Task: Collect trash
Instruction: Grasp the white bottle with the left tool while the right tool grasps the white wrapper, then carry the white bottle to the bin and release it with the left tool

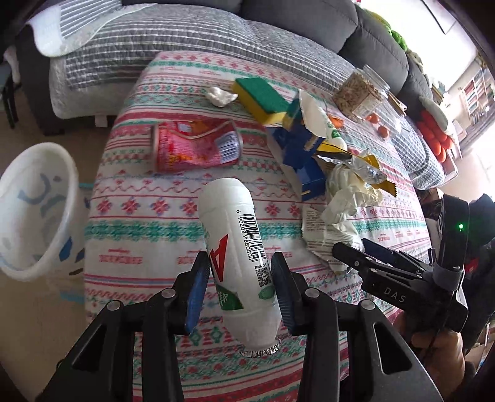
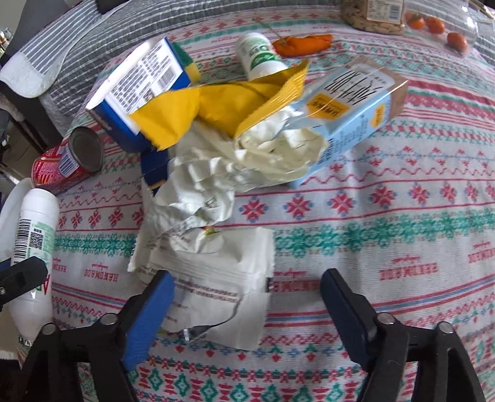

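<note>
My left gripper (image 1: 239,278) is shut on a white plastic bottle (image 1: 235,247) with a barcode and a foil top, held above the patterned tablecloth (image 1: 148,228). The bottle also shows at the left edge of the right wrist view (image 2: 34,235). My right gripper (image 2: 247,293) is open just above a flat white wrapper (image 2: 222,278) at the near side of a trash pile. The pile holds crumpled white paper (image 2: 201,185), a yellow wrapper (image 2: 216,105), a blue box (image 2: 142,86) and a light blue carton (image 2: 349,114). A crushed red can (image 1: 195,145) lies beyond the bottle.
A white bin (image 1: 34,210) stands on the floor left of the table. A green-and-yellow sponge (image 1: 263,99), a tissue wad (image 1: 221,96), a jar of seeds (image 1: 360,92), small oranges (image 2: 433,24) and a second small white bottle (image 2: 260,55) sit at the far side. A sofa (image 1: 309,24) lies behind.
</note>
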Available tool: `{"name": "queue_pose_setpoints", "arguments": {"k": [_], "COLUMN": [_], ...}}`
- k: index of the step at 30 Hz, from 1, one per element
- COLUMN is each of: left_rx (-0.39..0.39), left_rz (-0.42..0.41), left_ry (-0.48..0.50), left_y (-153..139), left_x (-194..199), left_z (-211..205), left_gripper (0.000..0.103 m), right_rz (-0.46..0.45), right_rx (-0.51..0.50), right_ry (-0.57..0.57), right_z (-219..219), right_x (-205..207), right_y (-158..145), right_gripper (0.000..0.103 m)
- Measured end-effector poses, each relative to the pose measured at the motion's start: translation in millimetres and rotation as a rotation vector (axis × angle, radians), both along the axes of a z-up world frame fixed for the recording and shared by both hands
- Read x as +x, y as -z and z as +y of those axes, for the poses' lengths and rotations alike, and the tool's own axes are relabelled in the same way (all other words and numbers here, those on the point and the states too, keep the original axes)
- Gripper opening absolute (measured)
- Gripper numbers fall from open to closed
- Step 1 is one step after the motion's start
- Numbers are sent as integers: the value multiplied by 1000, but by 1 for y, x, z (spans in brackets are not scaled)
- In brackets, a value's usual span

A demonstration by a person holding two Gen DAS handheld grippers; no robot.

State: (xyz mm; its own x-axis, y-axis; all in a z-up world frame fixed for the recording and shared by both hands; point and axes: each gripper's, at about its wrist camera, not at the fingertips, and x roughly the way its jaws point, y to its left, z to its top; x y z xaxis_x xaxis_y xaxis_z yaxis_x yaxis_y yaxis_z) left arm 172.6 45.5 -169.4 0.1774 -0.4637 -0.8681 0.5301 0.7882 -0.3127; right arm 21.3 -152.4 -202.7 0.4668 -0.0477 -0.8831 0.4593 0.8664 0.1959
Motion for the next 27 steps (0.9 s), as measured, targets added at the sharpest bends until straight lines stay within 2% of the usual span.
{"name": "queue_pose_setpoints", "arguments": {"k": [2,4,8,12,15,19,23,27], "left_rx": [-1,-3,-5,-13,-19,4,28,18], "left_rz": [-7,-17,-34,-42,-39,-69,-110,-136], "left_ry": [-6,-7,-10,-26,-37,-39,-63,-92], "left_y": [-2,-4,-10,-16,-22,-35,-50,-62], "left_x": [0,0,0,2,4,11,28,46], "left_z": [6,12,27,43,56,69,84,98], "left_gripper": [43,43,43,43,43,43,43,43], "right_rz": [-3,-7,-8,-23,-15,-30,-37,-73], "right_rx": [3,-12,-19,-4,-39,-24,-42,5], "right_ry": [-11,-26,-46,-57,-77,-89,-100,-90], "right_z": [6,13,23,30,39,45,50,52], "right_x": [3,5,9,8,5,-2,-7,-13], "right_y": [1,0,-4,-11,-19,-31,-42,-51], "right_gripper": [72,60,51,32,27,9,9,8]}}
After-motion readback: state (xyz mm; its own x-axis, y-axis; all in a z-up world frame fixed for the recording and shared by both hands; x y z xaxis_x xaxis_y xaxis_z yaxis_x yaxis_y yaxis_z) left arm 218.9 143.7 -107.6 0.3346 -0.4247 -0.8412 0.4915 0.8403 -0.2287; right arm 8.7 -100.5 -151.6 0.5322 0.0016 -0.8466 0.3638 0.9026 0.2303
